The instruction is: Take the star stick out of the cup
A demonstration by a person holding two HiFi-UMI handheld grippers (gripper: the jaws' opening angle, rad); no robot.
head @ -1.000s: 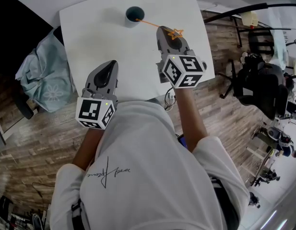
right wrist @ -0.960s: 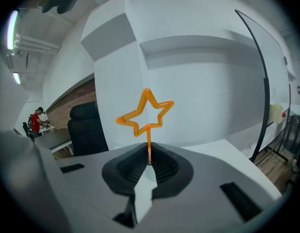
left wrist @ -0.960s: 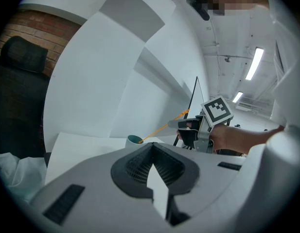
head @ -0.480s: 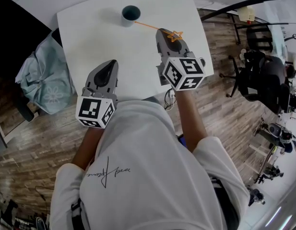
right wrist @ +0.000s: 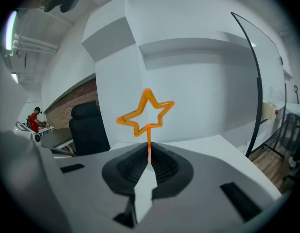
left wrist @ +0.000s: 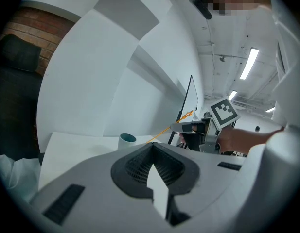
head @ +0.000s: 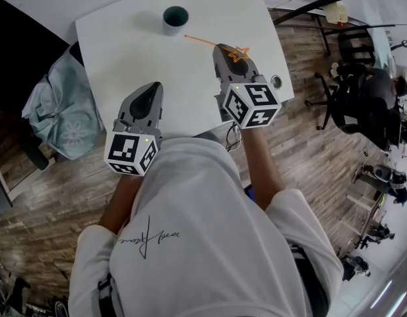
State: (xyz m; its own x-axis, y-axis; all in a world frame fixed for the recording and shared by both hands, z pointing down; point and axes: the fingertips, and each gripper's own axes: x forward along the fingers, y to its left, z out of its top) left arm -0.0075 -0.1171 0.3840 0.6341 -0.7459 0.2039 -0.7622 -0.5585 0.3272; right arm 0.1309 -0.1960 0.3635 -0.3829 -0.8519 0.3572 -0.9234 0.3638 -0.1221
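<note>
right tongs (right wrist: pixel 149 160) clamped on the star stick (right wrist: pixel 149 139) just under its star. stick's far end lies outside the cup (head: pixel 173 25), over the tabletop (head: pixel 124 51). recommend: grip firm, carry it level, away from the cup. right arm extended forward. left tongs (left wrist: pixel 152 148) together, empty, held back near my body.

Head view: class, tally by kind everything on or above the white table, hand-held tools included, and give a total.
dark teal round cup: 1
thin orange star stick: 1
grey hand-held tools, left tool and right tool: 2
Total: 4
</note>
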